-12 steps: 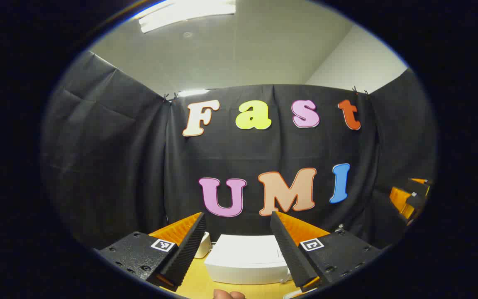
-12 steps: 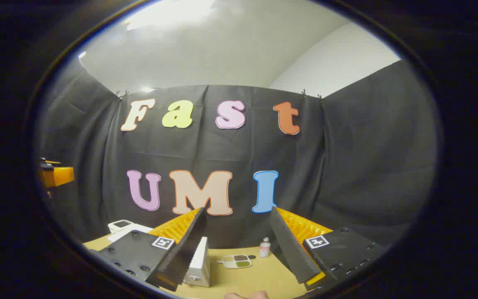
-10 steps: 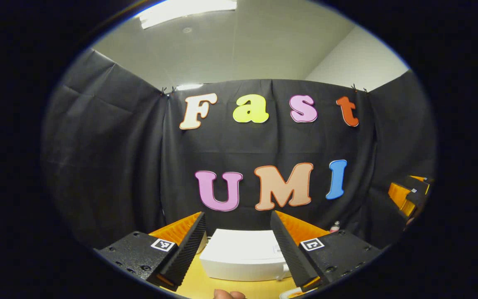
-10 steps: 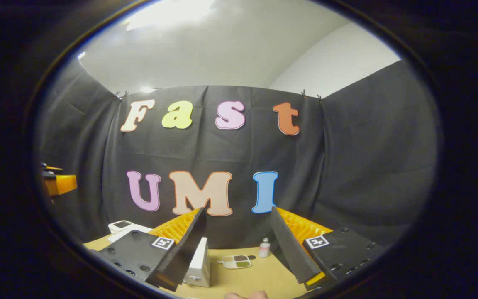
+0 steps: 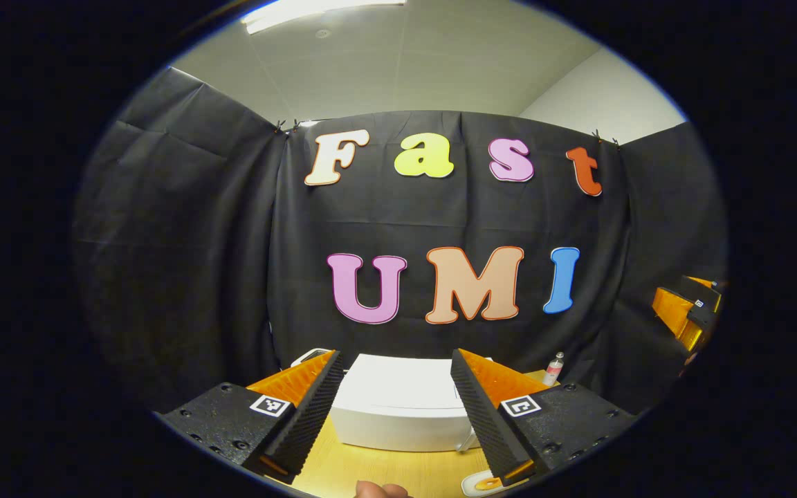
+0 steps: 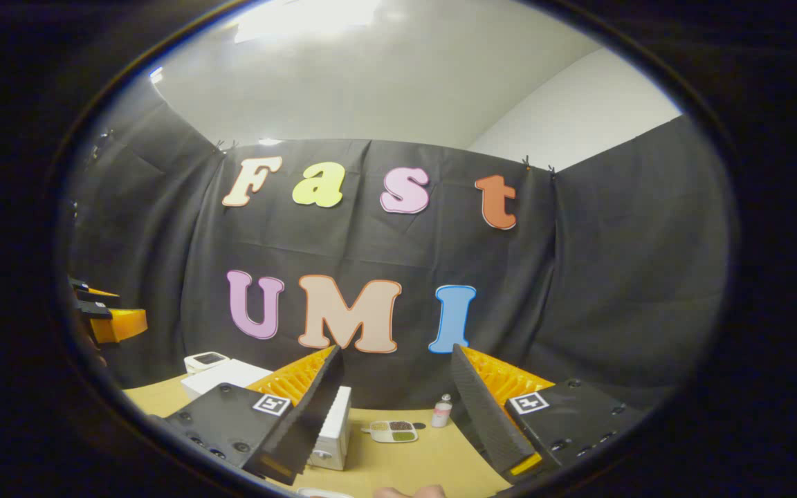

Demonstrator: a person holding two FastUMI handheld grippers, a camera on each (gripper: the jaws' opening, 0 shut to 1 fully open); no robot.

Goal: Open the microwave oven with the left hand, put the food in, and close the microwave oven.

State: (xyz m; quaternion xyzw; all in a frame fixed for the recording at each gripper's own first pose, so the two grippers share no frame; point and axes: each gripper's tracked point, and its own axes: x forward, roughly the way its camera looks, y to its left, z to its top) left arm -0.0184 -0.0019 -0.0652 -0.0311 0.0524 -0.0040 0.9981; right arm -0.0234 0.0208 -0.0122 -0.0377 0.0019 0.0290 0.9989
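The white microwave (image 5: 402,408) stands on the wooden table straight ahead, seen between my left gripper's fingers, a short way off, with its door side hidden from here. My left gripper (image 5: 395,360) is open with nothing between its fingers. A white dish (image 5: 483,483) holding something orange peeks in at the bottom edge. In the right gripper view the microwave (image 6: 333,427) sits low left, partly behind one finger (image 6: 301,415). My right gripper (image 6: 396,351) is open and holds nothing. Each gripper shows at the side of the other's view: right (image 5: 688,312), left (image 6: 111,321).
A small bottle (image 6: 442,412) and a small compartment tray (image 6: 394,431) stand on the table (image 6: 426,460) near the back wall. A white device (image 6: 206,360) sits behind the microwave. A fingertip (image 5: 379,490) shows at the bottom edge.
The left gripper view has tipped downward, so more of the microwave and the dish's edge show. The right gripper view has shifted slightly left. Both grippers stay open.
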